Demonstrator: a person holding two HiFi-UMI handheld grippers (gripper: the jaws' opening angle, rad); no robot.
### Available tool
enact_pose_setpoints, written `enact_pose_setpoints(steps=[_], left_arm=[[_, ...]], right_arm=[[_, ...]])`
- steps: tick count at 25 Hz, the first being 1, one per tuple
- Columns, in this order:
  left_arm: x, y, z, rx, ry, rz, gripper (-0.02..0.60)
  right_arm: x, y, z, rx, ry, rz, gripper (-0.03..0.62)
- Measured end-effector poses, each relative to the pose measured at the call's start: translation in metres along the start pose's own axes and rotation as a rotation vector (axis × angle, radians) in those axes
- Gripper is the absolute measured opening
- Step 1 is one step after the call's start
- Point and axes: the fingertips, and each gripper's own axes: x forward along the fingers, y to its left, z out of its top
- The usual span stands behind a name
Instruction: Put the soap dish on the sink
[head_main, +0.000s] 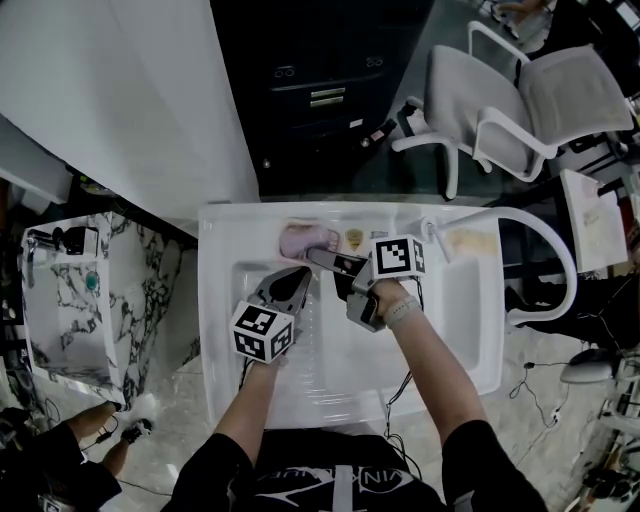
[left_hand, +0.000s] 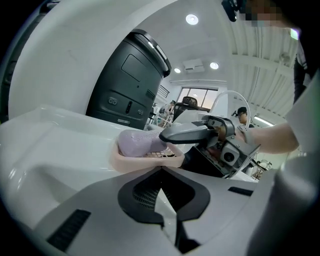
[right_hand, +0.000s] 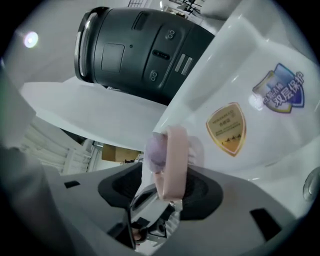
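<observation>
Pink soap dish (head_main: 308, 240) is sitting on the sink (head_main: 215, 330) ledge; right gripper (head_main: 318, 258), jaws apart around it, should be backing straight out while left gripper (head_main: 300, 275) is idling shut, empty.

The dish (left_hand: 142, 162) sits on the sink's (head_main: 480, 350) far rim, soap (left_hand: 136, 141) in it. The right gripper (head_main: 318, 256) reaches it from the right, the dish between its jaws. The left gripper (head_main: 292, 285) lies nearer, over the basin. A chair (head_main: 540, 100) stands far right, a cabinet (head_main: 70, 300) left.
</observation>
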Motion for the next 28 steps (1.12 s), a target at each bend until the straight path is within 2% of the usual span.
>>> enact_pose_setpoints(steps=[14, 28], left_arm=[[0.018, -0.013, 0.002, -0.040, 0.003, -0.039, 0.015], [0.028, -0.016, -0.002, -0.053, 0.013, -0.053, 0.014]], right_arm=[[-0.016, 0.001, 0.006, -0.014, -0.042, -0.048, 0.279], [-0.033, -0.015, -0.011, 0.023, -0.080, -0.092, 0.298]])
